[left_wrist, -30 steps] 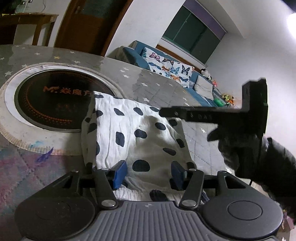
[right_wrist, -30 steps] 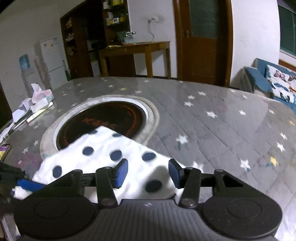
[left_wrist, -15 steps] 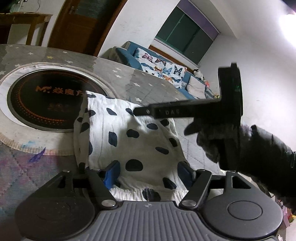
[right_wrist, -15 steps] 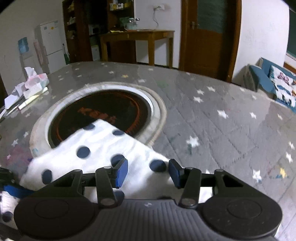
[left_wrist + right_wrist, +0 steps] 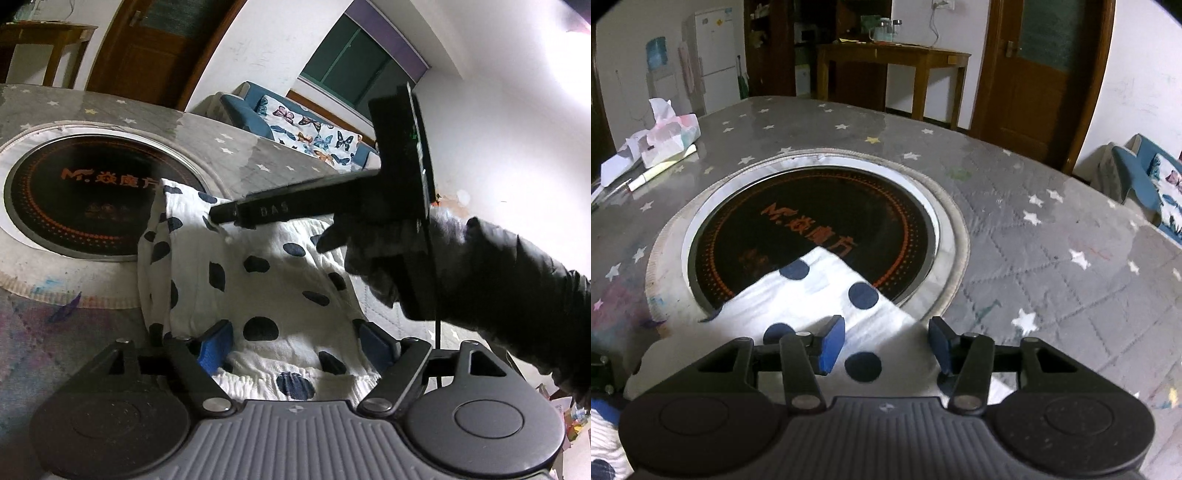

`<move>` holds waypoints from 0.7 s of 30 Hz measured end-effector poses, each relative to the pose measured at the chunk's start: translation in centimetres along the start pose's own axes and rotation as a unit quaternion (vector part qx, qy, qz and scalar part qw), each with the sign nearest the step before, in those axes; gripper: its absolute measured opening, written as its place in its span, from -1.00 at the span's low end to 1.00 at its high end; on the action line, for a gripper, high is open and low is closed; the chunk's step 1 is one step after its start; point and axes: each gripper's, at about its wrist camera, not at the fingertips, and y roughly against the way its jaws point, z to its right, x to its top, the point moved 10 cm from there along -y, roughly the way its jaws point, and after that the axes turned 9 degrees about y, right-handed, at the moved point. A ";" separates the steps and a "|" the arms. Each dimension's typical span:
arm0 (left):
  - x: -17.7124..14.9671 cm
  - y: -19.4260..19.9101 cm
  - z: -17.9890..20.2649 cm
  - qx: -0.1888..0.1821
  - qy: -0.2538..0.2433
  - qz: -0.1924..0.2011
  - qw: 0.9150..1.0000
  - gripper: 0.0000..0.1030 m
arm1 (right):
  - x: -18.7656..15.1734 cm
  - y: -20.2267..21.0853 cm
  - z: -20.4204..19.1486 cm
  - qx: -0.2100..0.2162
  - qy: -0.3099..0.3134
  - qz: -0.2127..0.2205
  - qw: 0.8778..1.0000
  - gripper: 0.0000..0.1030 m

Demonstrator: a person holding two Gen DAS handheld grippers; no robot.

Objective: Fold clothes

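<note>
A white garment with dark blue dots [image 5: 258, 280] lies folded on the grey starred table [image 5: 1052, 258], and its far corner [image 5: 820, 273] rests on the black round cooktop [image 5: 812, 221]. My left gripper [image 5: 295, 345] hovers at the garment's near, gathered edge. Its jaws are opening, the cloth lies between and below the blue pads [image 5: 216, 347], and they do not press on it. A gloved hand [image 5: 373, 258] holds my right gripper [image 5: 221, 216] low over the garment's far corner. In the right wrist view the right gripper [image 5: 886, 343] stands open with cloth beneath it.
A tissue pack, loose papers [image 5: 661, 136] and a pen [image 5: 661, 171] sit at the table's far left. Beyond the table are a wooden side table [image 5: 894, 59], a door [image 5: 1045, 74], a fridge [image 5: 713, 55] and a blue sofa with butterfly cushions [image 5: 314, 136].
The left jaws have spread wider over the near edge. The right gripper has travelled across the garment toward its far corner by the cooktop, and the hand holding it has come closer.
</note>
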 end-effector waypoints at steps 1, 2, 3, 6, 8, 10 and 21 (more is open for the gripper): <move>0.0 0.0 0.0 -0.001 0.000 0.000 1.000 0.56 | 0.5 0.2 -0.1 0.000 0.003 0.005 1.000 -0.01; 0.0 0.0 0.0 -0.002 0.000 -0.001 1.000 0.56 | 0.9 0.3 -0.3 0.001 0.006 0.009 1.000 -0.01; 0.0 -0.1 0.1 -0.003 0.000 -0.001 1.000 0.57 | 1.2 0.3 -0.4 0.002 0.008 0.011 1.000 -0.01; -0.2 -0.1 0.1 -0.003 -0.001 -0.001 1.000 0.57 | 1.6 -0.7 -0.8 0.006 0.014 0.005 1.000 -0.01; -0.2 -0.1 0.1 -0.004 -0.001 -0.001 1.000 0.57 | 1.5 -1.8 -1.1 0.007 0.018 -0.006 1.000 -0.01; -0.2 -0.1 0.1 -0.005 0.000 -0.001 1.000 0.57 | 1.4 -2.5 -1.1 0.004 0.018 -0.009 1.000 -0.01; -0.2 -0.1 0.1 -0.009 0.005 -0.003 1.000 0.59 | 1.7 1.0 -0.9 0.015 0.001 0.015 1.000 0.00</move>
